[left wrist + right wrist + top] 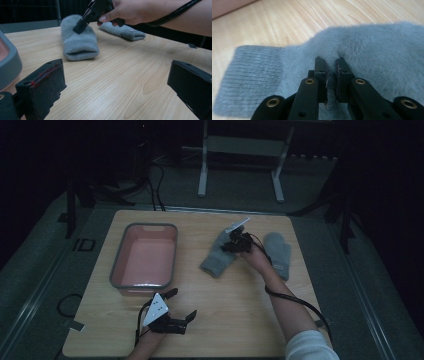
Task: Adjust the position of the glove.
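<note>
Right tongs pinch the fuzzy grey knitted mitten, ribbed at its cuff.

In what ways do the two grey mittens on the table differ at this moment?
The left mitten is pinched by the right gripper, whose jaws are nearly closed on its fuzzy fabric; the right mitten lies untouched. The left mitten lies diagonally, its cuff toward the pink tub; the right mitten lies almost straight and shows a small label at its cuff. Both are grey, with ribbed cuffs, and lie flat on the wooden table.

Two fuzzy grey knit mittens, a grey plastic tub with pink inside, pale woodgrain table, black grippers.
</note>
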Available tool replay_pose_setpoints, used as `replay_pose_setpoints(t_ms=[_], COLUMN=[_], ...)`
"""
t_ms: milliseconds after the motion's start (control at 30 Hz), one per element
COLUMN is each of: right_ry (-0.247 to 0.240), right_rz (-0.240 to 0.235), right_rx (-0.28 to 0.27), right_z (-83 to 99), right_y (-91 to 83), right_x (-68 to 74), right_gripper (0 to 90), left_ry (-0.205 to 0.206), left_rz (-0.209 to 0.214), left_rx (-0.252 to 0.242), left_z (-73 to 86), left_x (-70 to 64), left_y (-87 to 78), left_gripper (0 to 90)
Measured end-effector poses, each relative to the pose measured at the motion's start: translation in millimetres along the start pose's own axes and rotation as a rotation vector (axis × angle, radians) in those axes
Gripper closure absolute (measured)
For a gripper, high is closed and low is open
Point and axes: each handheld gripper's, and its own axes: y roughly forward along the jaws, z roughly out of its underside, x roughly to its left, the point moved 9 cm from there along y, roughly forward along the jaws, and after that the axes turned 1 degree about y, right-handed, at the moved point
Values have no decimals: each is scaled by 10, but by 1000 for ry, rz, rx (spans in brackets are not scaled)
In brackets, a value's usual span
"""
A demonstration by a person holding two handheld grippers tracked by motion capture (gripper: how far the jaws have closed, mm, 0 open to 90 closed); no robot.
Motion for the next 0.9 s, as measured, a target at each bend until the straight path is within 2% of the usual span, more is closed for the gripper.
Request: replay_pose_setpoints(t_ms=[233,467,500,533,633,667,700,767,900], right_ry=[-117,-231,-231,-240,-281,-281,-305,-329,-346], right_rz=[-67,-189,-189,-209,-273,-286,-305,-315,-344], right_rx=[-38,-45,-45,-41,-47,-50,-52,-34,-1], right_z=[-26,57,57,71,126,136,162,224,363], right_y=[-298,-598,-598,-626,-773,-797,-823,-827,-728], right_x=[257,657,657,701,895,933,997,1065,1107], right_gripper=[829,830,830,830,830,830,830,829,828], left_ry=[0,-2,-2,-1,-3,-4,-4,-5,-5], left_rz=[-2,-4,-4,-3,-4,-5,-5,-6,-7], left_rx=[1,2,2,4,2,1,1,1,2], left_z=[0,1,1,2,1,0,0,0,1], left_x=[2,4,4,5,5,5,5,6,8], left_y=[1,0,0,-1,0,1,1,2,1], left_gripper=[17,17,17,17,17,17,17,17,17])
